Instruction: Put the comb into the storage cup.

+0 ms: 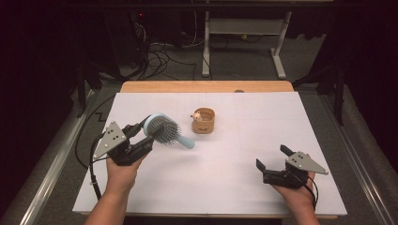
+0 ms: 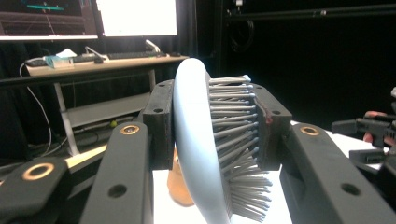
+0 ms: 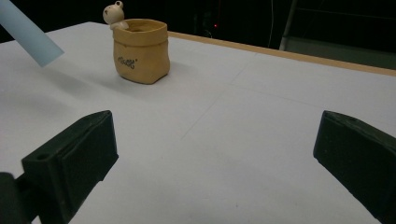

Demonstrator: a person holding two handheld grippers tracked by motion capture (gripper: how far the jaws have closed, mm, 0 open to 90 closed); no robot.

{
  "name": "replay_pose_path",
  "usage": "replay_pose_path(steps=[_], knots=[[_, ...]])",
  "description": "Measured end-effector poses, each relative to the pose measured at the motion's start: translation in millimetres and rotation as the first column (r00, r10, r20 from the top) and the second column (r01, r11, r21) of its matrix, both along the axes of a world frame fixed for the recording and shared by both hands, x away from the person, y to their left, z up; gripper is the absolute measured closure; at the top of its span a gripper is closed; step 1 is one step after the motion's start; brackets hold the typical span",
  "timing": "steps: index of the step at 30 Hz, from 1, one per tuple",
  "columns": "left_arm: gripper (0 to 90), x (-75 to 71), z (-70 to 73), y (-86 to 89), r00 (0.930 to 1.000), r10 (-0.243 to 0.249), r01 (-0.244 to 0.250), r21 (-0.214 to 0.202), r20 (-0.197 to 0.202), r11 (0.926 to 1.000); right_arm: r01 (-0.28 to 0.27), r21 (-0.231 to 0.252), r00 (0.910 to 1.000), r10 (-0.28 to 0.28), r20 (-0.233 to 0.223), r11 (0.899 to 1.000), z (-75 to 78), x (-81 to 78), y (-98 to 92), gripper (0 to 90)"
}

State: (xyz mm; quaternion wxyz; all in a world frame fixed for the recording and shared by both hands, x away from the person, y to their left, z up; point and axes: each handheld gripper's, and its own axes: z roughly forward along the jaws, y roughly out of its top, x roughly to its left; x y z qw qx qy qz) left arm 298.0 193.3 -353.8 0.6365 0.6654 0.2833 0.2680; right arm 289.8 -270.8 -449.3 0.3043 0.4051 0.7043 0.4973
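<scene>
The left claw point(image 1: 146, 132) holds a light blue hairbrush point(image 1: 162, 129) by its round head. One jaw presses on the smooth back of the brush head and the other jaw presses on the tips of the grey bristles. In the left gripper view the hairbrush point(image 2: 198, 140) stands on its edge between the two black jaws, with the bristles poking out to the right side. The brush is up off the white table point(image 1: 225, 187). Its handle sticks out past the claw, away from the hand, and points toward a little tan pot point(image 1: 203, 121).

The little tan pot looks like a small sack, and a tiny bear figure peeks over its rim. It stands on the table just past the end of the brush handle, not touching it. In the right gripper view the pot point(image 3: 141, 51) sits well ahead of the jaws, and the tip of the blue handle point(image 3: 28, 35) shows beside it.

The right claw point(image 1: 272, 160) rests low over the table, well apart from the brush and the pot. Its jaws stand wide apart with nothing between them.
</scene>
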Motion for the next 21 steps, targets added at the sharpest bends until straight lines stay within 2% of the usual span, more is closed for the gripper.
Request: replay_pose_path(steps=[4, 12, 21], knots=[[58.8, 3.7, 5.3, -4.6, 0.9999, 0.002, -0.002, 0.002, 0.012, 1.0000, -0.002, 0.003, 1.0000, 0.002, -0.001, 1.000, -0.2, -0.4, -0.2, 0.2], [58.8, 17.1, 6.8, -10.3, 1.0000, 0.001, -0.002, -0.006, -0.003, 1.0000, 0.002, 0.007, 1.0000, -0.002, -0.002, 1.000, -0.4, 0.1, -1.1, 0.2], [58.8, 25.6, 14.6, -15.3, 1.0000, 0.006, -0.006, -0.021, 0.003, 0.9998, 0.001, 0.009, 1.0000, -0.001, -0.002, 1.000, -0.8, 0.4, -1.0, 0.2]])
